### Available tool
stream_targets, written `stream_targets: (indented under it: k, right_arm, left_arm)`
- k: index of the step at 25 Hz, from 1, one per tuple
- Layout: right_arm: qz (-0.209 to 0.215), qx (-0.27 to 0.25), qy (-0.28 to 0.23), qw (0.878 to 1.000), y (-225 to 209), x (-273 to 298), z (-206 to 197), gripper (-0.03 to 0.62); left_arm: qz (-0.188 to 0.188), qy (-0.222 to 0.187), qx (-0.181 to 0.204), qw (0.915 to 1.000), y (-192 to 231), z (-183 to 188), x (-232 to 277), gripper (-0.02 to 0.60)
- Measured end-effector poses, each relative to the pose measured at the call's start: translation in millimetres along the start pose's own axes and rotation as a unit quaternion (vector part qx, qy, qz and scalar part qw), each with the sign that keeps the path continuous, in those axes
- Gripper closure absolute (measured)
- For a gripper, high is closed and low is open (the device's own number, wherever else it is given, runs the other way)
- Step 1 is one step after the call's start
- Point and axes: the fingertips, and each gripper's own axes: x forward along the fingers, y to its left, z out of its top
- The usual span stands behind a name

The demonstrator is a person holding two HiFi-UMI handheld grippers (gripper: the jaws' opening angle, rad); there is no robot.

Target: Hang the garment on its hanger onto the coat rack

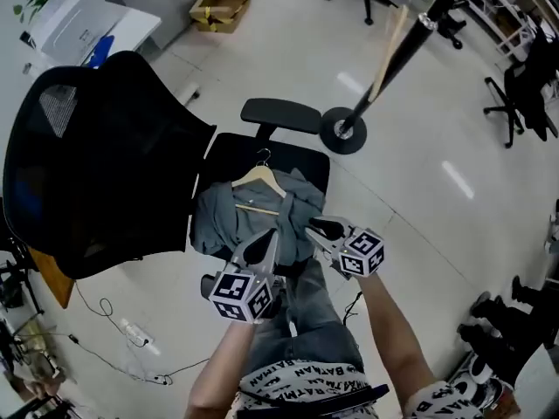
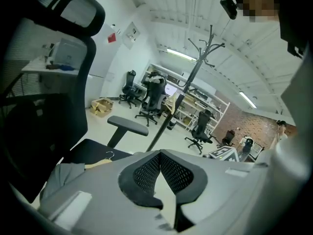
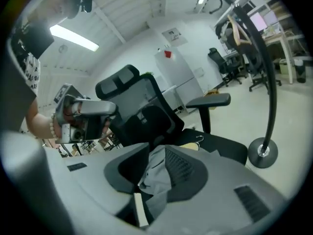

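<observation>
Pick-up stage: the garment (image 1: 249,216), on its wooden hanger (image 1: 259,180), lies on the chair seat (image 1: 229,151), toward the front edge. My R gripper (image 1: 325,229), at the seat's front-right corner, has its fingers clamped on a fold of grey cloth. My L gripper (image 1: 262,250) hovers at the front edge, fingers closed, empty. Next, I reckon: lift w/out the garment slipping off, then carry the hook to the coat rack (image 1: 342,131) beyond the seat's far-right corner. Rack's pegs are cut off overhead; hanger's shoulders are partly under cloth.
</observation>
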Motion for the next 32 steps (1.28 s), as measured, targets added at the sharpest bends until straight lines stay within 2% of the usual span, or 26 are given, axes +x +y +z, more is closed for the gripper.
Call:
stream_targets:
  k: [1, 4, 8, 13, 17, 19, 24, 29, 32]
  right_arm:
    - [0.010, -0.002, 0.021, 1.000, -16, 19, -8, 0.479]
    - [0.048, -0.006, 0.089, 0.995, -55, 70, -38, 0.377]
    - [0.087, -0.020, 0.139, 0.986, -90, 122, -66, 0.376]
    - [0.099, -0.026, 0.191, 0.976, -119, 162, -101, 0.376]
    - [0.102, -0.023, 0.216, 0.971, -130, 177, -120, 0.376]
    - [0.105, -0.024, 0.229, 0.967, -137, 183, -127, 0.348]
    - [0.142, -0.036, 0.265, 0.953, -135, 193, -139, 0.347]
    - [0.142, -0.067, 0.267, 0.951, -130, 191, -137, 0.347]
    - [0.145, -0.058, 0.255, 0.954, -119, 178, -129, 0.347]
  left_arm:
    - [0.005, 0.000, -0.004, 1.0000, 8, -3, 11, 0.594]
    - [0.020, 0.004, -0.024, 0.9995, 25, -18, 41, 0.594]
    - [0.033, 0.014, -0.041, 0.9985, 38, -38, 67, 0.594]
    - [0.051, 0.015, -0.074, 0.9959, 58, -58, 90, 0.594]
    - [0.062, 0.024, -0.089, 0.9938, 68, -71, 99, 0.594]
    - [0.066, 0.028, -0.092, 0.9931, 72, -76, 100, 0.594]
    - [0.076, 0.031, -0.104, 0.9912, 81, -86, 97, 0.592]
    - [0.077, 0.035, -0.111, 0.9903, 83, -94, 92, 0.593]
    - [0.076, 0.033, -0.114, 0.9900, 83, -94, 88, 0.593]
